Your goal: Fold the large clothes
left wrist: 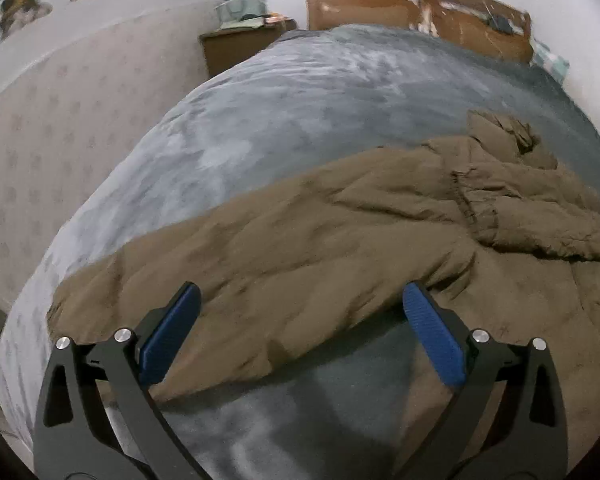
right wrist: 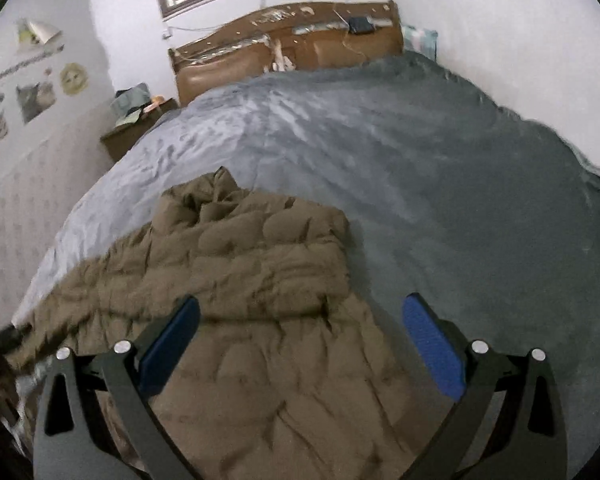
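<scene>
A large brown quilted coat (left wrist: 340,220) lies spread and rumpled on the grey bed cover (left wrist: 300,92). In the left wrist view it stretches from lower left to right, with a bunched part at the far right. My left gripper (left wrist: 300,296) is open and empty, hovering over the coat's near edge. In the right wrist view the coat (right wrist: 260,272) fills the lower left, with a folded puffy part in the middle. My right gripper (right wrist: 300,308) is open and empty above the coat's right edge, with the grey bed cover (right wrist: 460,200) beyond.
A brown wooden headboard (right wrist: 292,48) stands at the far end of the bed. A bedside cabinet (right wrist: 136,132) with clutter on top sits at the far left by the wall. A white wall (right wrist: 500,40) runs along the bed's right side.
</scene>
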The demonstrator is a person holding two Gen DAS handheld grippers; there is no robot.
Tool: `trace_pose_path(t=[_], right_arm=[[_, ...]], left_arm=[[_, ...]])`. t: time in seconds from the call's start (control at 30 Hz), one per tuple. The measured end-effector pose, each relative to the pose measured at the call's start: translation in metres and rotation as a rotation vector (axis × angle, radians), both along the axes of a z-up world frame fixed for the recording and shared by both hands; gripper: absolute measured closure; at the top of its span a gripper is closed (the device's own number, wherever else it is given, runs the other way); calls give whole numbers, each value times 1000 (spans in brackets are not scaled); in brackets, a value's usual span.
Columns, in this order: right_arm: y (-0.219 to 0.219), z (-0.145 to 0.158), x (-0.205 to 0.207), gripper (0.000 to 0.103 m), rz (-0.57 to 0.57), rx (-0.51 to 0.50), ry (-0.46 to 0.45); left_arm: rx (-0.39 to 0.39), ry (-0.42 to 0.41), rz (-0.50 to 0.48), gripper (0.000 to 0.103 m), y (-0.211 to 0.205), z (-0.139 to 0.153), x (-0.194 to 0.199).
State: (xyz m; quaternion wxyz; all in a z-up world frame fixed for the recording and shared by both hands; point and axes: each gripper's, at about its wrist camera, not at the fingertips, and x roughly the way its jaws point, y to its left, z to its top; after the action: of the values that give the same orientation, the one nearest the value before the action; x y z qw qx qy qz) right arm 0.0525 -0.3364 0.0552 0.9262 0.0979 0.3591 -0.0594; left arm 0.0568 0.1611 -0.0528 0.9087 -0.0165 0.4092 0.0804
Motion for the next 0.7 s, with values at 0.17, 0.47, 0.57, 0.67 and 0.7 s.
trace_pose_path(t=[0.17,0.47,0.57,0.67,0.7], right_arm=[[-13,10,-11,2,-29,50,-6],[-34,22,-17,2,-21,142,-50],[-44,21,-16,2,-30,185,-40],[-54,19,-18,2,-53,212,-41],[-57,18,-18,2,-62,218,-38]], left_arm=[[53,71,44,3,35,-25,-18],[57,184,209,3,68,-45,-15],[107,240,250,3,72,-53,-15],[187,256,200,7,64,-53,-18],[208,254,184,8,60,-53,-17]])
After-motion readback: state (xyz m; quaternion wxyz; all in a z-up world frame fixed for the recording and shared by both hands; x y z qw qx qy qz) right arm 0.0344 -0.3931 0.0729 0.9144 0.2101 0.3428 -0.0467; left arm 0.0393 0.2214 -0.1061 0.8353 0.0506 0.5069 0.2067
